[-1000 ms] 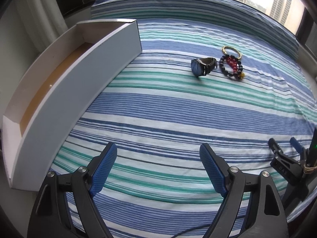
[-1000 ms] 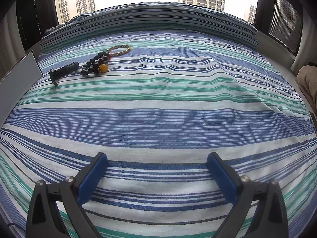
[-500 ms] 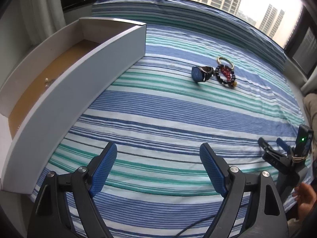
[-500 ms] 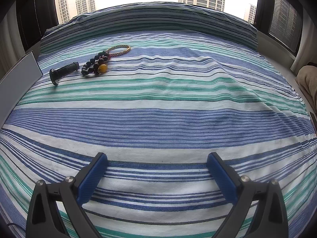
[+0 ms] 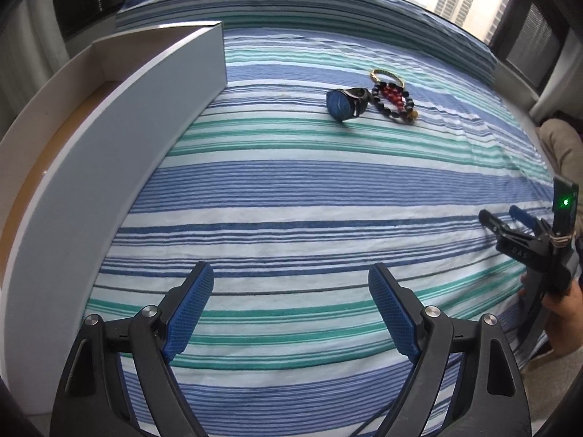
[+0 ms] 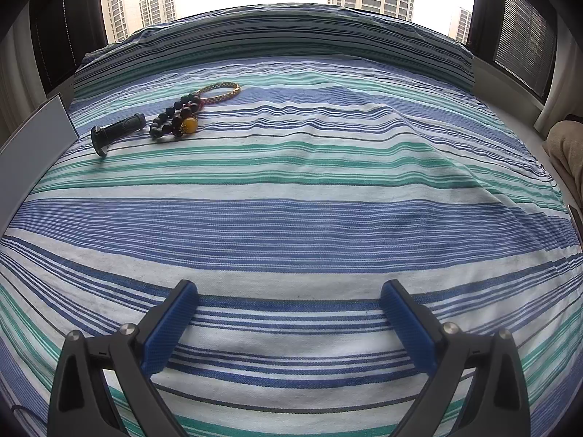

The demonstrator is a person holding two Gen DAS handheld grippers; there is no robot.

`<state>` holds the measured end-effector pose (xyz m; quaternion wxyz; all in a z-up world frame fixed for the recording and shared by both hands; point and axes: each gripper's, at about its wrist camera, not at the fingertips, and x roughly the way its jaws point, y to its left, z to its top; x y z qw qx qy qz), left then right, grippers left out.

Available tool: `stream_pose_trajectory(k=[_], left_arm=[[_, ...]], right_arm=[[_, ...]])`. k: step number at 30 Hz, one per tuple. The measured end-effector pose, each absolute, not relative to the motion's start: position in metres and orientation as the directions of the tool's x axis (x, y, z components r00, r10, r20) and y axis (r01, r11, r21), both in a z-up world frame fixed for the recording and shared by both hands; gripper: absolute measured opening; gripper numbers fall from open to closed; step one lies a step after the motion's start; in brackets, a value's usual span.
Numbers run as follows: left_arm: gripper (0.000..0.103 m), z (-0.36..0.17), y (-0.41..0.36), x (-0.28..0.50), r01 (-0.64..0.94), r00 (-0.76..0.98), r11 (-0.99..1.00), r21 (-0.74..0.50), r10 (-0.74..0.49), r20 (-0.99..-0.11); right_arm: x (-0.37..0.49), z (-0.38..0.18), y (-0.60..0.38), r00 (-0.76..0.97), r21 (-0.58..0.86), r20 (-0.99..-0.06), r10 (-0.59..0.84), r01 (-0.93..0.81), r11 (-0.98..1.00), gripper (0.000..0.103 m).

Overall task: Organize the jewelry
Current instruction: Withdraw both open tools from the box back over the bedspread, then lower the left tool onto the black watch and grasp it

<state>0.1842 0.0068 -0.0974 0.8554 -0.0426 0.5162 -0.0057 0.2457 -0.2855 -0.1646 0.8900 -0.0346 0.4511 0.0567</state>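
Jewelry sits in a small cluster on the far part of the bed: a dark wristwatch with a round blue face point(image 5: 344, 105), a bracelet of dark and red round beads with one amber bead point(image 5: 394, 102), and a thin gold woven bangle point(image 5: 387, 74). Watch is just left of the beads, touching or nearly so; bangle lies behind the beads, overlapping them. All rest on the blue, green and white striped bedcover point(image 5: 291, 182). White open drawer box with a brown floor point(image 5: 120, 138) stands along the bed's left edge, well apart from the cluster. Left tongs point(image 5: 289, 311) wide, blue pads empty, low over the near stripes. Right tongs point(image 6: 288, 322) also wide and empty over the near bedcover, held by a hand point(image 5: 563, 309) at the right edge.
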Motion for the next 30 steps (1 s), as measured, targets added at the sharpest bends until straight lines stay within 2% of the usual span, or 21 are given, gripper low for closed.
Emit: stream_pose_trajectory(k=[18, 27, 30], left_arm=[[0.088, -0.105, -0.015, 0.228, 0.054, 0.433, 0.993, -0.101, -0.115, -0.894], [0.088, -0.108, -0.025, 0.308, 0.110, 0.460, 0.984, -0.142, -0.177, -0.870], [0.088, -0.115, -0.032, 0.339, 0.127, 0.483, 0.985, -0.114, -0.162, -0.860]], right_arm=[[0.246, -0.165, -0.285, 0.586, -0.010, -0.807, 0.070, -0.132, 0.991, 0.103], [0.246, -0.165, -0.285, 0.586, -0.010, -0.807, 0.070, -0.132, 0.991, 0.103], [0.246, -0.165, -0.285, 0.586, -0.010, -0.807, 0.070, -0.132, 0.991, 0.103]])
